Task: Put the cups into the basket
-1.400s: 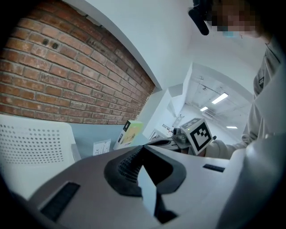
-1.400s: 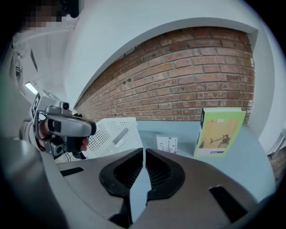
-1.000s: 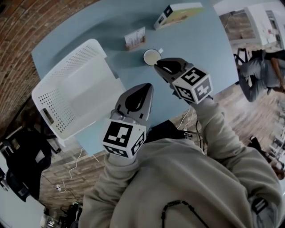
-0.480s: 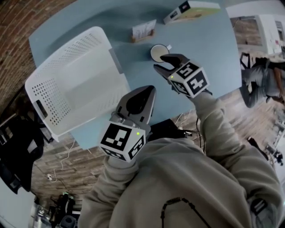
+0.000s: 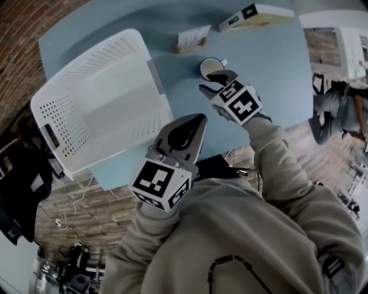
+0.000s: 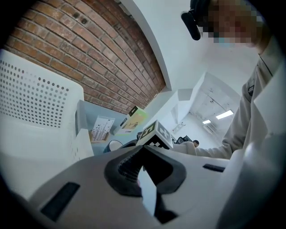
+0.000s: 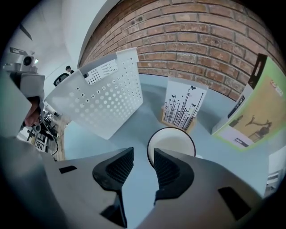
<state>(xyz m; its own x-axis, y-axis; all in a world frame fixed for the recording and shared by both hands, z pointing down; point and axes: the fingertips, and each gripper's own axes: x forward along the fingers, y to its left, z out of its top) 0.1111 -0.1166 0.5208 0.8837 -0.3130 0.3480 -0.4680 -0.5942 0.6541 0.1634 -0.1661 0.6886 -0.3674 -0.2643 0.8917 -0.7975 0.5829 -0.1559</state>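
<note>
Blue table [image 5: 270, 63], brick wall behind. Right gripper [image 7: 139, 163] jaws spread, nothing between them. White cup [image 7: 172, 143] upright on table just ahead of jaws, not gripped. Left gripper [image 6: 143, 152] jaws pressed together, empty, near body. Basket [image 5: 95, 54] at left, nothing visible inside. Judgement: no cup placed yet; grasp, carry and drop remain.

Pale blue desk [image 5: 276, 74] with a rounded outline, seen from above. A white perforated basket [image 5: 57, 115] stands on its left part, one corner reaching past the desk's edge. A white cup [image 5: 211, 69], dark-rimmed and upright, stands near the middle, apart from the basket. Behind the cup stands a small card stand [image 5: 192, 39]; at the far edge lies a yellow-green box [image 5: 259, 16].
</note>
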